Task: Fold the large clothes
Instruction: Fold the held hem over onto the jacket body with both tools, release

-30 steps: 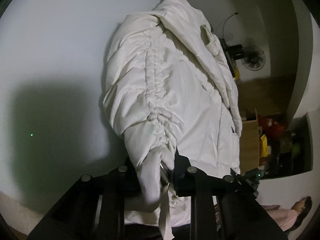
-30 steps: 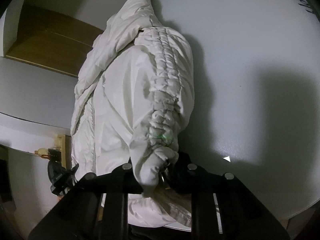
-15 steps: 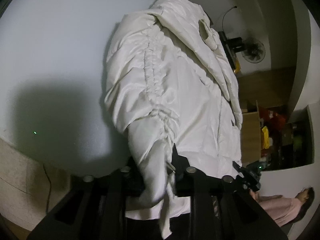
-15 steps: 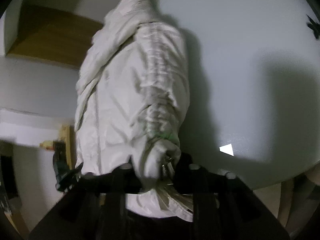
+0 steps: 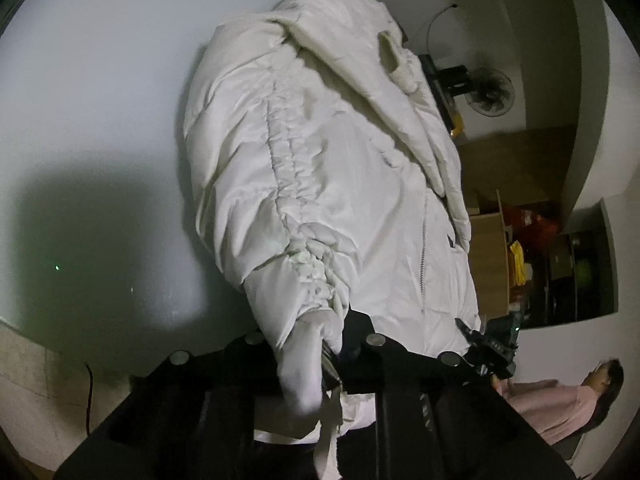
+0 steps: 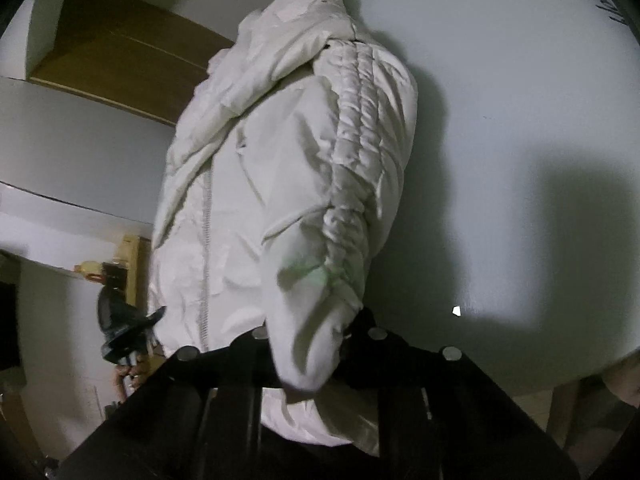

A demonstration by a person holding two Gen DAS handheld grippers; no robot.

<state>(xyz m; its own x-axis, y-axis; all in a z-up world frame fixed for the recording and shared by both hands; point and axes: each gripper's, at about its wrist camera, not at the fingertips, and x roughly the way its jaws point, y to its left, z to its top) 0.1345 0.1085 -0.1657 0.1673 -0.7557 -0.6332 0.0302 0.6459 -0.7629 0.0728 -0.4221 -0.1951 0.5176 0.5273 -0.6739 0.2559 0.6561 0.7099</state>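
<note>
A wall fan [image 5: 489, 92] hangs above cluttered wooden shelves [image 5: 490, 264], with a person in pink [image 5: 560, 404] nearby

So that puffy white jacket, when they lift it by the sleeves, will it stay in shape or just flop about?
Probably flop: the white jacket lies crumpled on the table, and the cuff in the left gripper droops limp. It looks padded, so likely light for its bulk. The sheen hints at slippery fabric; the right gripper's jaws are closing on the other cuff.

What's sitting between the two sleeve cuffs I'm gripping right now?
The jacket's zipped front panel, lying on the white table between the left sleeve cuff and right sleeve cuff; both wrist views show it.
</note>
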